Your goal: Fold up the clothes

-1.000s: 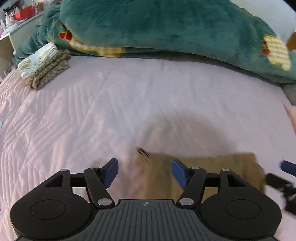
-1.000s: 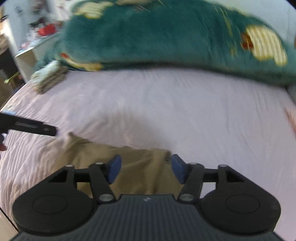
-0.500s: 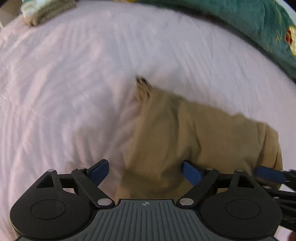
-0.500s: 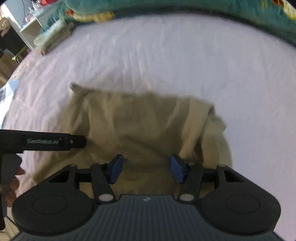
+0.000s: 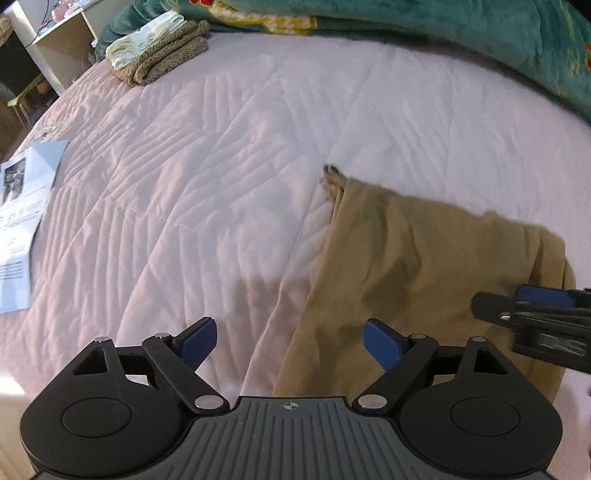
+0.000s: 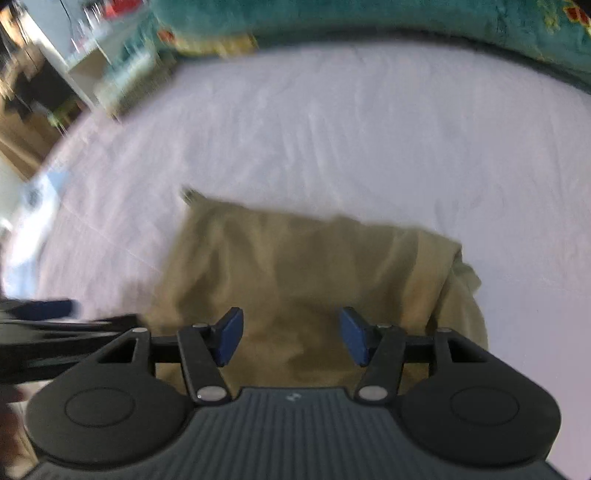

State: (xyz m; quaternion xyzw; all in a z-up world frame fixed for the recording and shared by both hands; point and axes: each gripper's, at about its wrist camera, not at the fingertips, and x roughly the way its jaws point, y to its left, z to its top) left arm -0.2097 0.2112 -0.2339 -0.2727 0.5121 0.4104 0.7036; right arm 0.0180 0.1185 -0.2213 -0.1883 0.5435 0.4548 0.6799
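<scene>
Left wrist view looks steeply down on a bed [image 5: 229,155] covered by a pale pink quilted spread. A tan garment [image 5: 413,266] lies flat on it, low and to the right, its left edge running from a frayed corner down toward the camera. The left hand-held gripper [image 5: 290,339] has its jaws wide apart, gripping nothing; that cloth edge passes between its blue pads, neither of which presses on it. The right hand-held gripper [image 5: 532,310] enters from the right border over the garment's far side.

Open spread stretches left of and beyond the garment. It is bounded at the far side by a teal plush blanket [image 5: 461,33], at the far left corner by a small stack of folded knitwear [image 5: 159,51], and at the left edge by printed paper sheets [image 5: 22,206]; their text is too small to read.

Right wrist view, blurred, shows the right hand-held gripper [image 6: 291,336] above the garment [image 6: 303,273], jaws moderately parted with tan cloth under the gap and the pads not seen pinching it. The garment's right edge is bunched into folds, with bare spread beyond it. White lettering on the other gripper's arm cannot be read.
</scene>
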